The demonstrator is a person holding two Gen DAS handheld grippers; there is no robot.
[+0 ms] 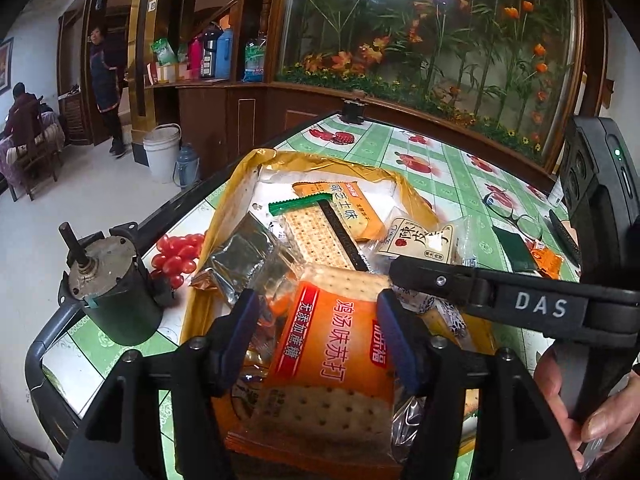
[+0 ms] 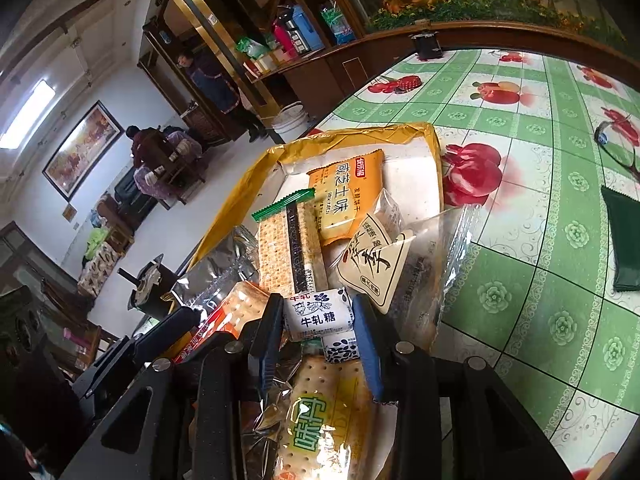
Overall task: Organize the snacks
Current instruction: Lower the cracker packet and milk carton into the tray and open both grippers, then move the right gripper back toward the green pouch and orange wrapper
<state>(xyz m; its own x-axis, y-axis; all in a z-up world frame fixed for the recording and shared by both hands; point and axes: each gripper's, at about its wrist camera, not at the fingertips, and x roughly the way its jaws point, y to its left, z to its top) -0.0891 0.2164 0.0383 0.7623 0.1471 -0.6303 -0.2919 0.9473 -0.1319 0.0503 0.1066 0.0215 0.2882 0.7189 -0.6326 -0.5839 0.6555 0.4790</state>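
Two wrist views over the yellow snack box point(image 1: 224, 216) on the tabletop point(image 1: 452, 168). I am holding the left gripper point(image 1: 316, 332) over the near end of the box, its blue pads closing against both edges of the orange cracker pack point(image 1: 332, 364), which is lying on the pile. The right gripper point(image 2: 318, 320) is sitting just to its right, its pads pressing both ends of a white nougat candy point(image 2: 318, 314) above a green-lettered cracker pack point(image 2: 324, 420). Ahead of both grippers are lying a green-sealed cracker sleeve point(image 1: 316, 232), a yellow cheese-biscuit pack point(image 1: 348, 208) and a clear pastry pack point(image 2: 400, 264). Left of the left gripper, a motor point(image 1: 108, 292) is standing beside cherry tomatoes point(image 1: 176, 256). Far right of the right gripper, a dark green packet point(image 2: 622, 240) is resting.
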